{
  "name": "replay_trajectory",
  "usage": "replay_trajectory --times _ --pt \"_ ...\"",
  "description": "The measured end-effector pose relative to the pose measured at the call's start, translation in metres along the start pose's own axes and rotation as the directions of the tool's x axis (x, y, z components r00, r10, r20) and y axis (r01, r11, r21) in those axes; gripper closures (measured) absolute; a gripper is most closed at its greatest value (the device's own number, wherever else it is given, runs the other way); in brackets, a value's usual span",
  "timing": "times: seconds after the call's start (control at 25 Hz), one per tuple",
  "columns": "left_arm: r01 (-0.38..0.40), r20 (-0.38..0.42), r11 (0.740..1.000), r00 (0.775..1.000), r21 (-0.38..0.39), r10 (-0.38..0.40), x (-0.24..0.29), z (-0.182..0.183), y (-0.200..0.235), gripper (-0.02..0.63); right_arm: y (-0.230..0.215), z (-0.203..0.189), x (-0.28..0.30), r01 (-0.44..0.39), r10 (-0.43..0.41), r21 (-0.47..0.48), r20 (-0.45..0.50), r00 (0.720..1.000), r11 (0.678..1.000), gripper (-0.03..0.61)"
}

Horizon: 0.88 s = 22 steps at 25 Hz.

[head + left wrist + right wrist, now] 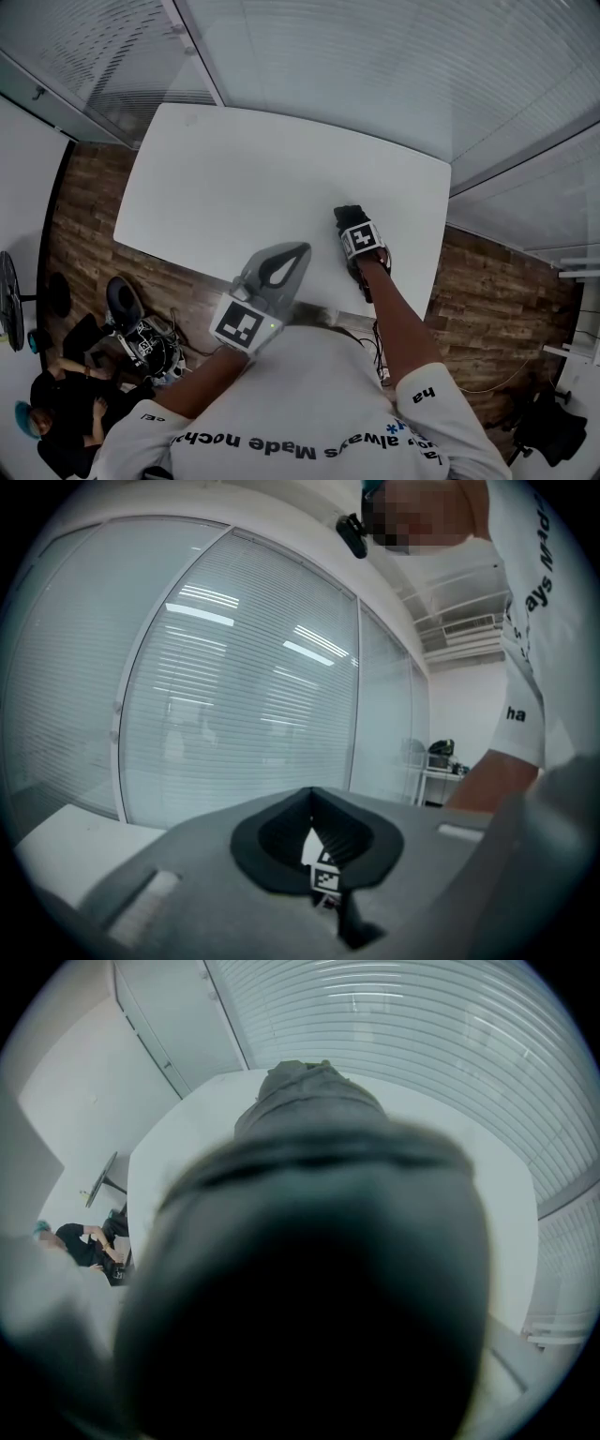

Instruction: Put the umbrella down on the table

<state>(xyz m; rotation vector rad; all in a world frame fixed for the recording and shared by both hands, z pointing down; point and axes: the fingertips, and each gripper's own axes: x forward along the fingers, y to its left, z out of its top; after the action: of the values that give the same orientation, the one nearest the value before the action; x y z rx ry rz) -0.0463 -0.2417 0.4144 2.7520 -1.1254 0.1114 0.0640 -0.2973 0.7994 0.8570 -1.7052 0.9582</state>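
The right gripper view is almost filled by the dark folded umbrella [309, 1241], which blocks the jaws and reaches out over the white counter [187, 1157]. Only the head view shows the right tongs [352, 217] pointing steeply down, clamped on the umbrella. Whether it touches the counter is unclear. The left tongs [300, 251], beside them, are closed and empty.

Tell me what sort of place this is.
Probably an office meeting room. A large white table fills the middle, glass walls with slatted blinds close it in on two sides, and the wood-look floor runs round it. More office furniture shows through the glass.
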Motion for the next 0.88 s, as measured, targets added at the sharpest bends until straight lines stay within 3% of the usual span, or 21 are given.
replay_trajectory --times 0.52,0.88 --pt "-0.012 -0.01 1.0 1.0 0.005 0.012 -0.006 -0.002 0.005 0.611 0.0 -0.007 0.01 -0.01 0.01 0.002 -0.024 1.0 1.0 0.318" --pt "-0.004 -0.002 1.0 1.0 0.007 0.004 -0.007 0.001 -0.002 0.611 0.002 -0.01 0.002 -0.026 0.026 0.007 0.026 0.999 1.0 0.276"
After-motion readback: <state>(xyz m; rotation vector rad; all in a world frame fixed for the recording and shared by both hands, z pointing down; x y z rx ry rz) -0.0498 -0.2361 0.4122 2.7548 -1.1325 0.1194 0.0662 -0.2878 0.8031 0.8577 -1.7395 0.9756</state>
